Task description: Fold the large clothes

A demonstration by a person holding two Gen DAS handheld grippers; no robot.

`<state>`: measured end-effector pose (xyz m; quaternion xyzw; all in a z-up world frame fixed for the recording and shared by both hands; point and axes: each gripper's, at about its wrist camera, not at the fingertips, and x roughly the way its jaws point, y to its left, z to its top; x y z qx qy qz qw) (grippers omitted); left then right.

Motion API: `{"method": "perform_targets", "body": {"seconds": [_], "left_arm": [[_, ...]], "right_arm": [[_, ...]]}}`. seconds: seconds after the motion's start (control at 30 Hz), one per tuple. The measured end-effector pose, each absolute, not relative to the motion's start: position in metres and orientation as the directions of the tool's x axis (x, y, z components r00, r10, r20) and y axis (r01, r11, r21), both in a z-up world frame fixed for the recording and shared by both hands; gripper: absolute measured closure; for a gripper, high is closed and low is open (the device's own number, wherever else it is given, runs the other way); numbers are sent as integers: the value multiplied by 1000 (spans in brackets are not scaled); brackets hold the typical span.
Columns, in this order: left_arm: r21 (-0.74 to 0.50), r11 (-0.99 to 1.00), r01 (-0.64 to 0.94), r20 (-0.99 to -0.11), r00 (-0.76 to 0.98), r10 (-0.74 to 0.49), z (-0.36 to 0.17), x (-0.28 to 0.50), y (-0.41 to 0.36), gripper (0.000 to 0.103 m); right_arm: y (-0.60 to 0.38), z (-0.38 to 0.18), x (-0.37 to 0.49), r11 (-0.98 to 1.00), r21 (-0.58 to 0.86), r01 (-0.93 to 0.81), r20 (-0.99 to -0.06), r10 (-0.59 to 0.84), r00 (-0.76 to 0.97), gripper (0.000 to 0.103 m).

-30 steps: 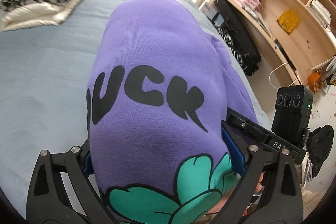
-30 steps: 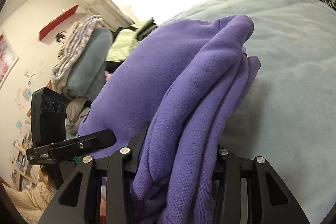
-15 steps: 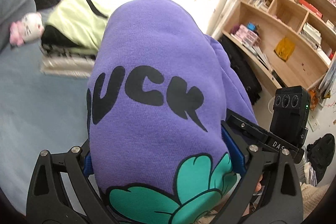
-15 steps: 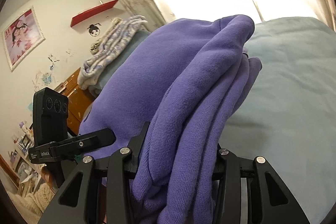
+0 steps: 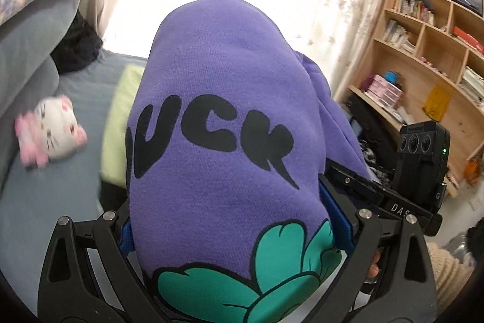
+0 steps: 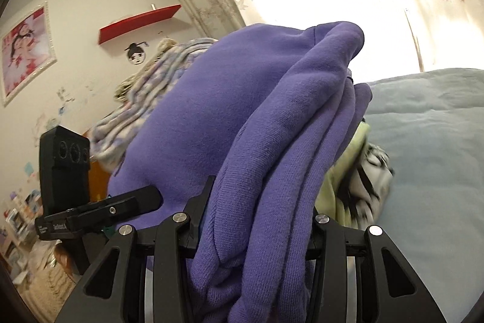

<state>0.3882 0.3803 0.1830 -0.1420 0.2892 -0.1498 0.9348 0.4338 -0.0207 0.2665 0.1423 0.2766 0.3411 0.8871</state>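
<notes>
- Between your two sets of tongs, the folded purple sweatshirt (image 5: 224,117) hangs above the blue-grey bed (image 6: 432,123), black lettering and a green flower print facing the left camera.
- Your left tongs (image 5: 239,220) clamp its printed front; blue pads press both sides.
- Your right tongs (image 6: 257,220) grip the bunched, layered edge of the same garment.
- Beyond the sweatshirt, a pale green garment (image 5: 121,123) lies on the bed near a pink-and-white plush cat (image 5: 51,135).
- At right stands a wooden bookshelf (image 5: 429,74).
</notes>
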Motion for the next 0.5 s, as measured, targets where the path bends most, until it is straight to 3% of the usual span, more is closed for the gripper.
{"method": "perform_targets", "body": {"seconds": [0.1, 0.27, 0.43, 0.5], "left_arm": [[-361, 914, 185, -501, 788, -358, 163, 447, 415, 7], [-407, 906, 119, -595, 718, -361, 88, 536, 455, 7], [-373, 912, 168, -566, 738, -367, 64, 549, 464, 2], [-381, 907, 178, -569, 728, -381, 61, 543, 463, 2]], "right_arm": [[17, 229, 514, 745, 453, -489, -405, 661, 632, 62], [71, 132, 629, 789, 474, -391, -512, 608, 607, 62], [75, 95, 639, 782, 471, -409, -510, 620, 596, 56], [74, 96, 641, 779, 470, -415, -545, 626, 558, 47]]}}
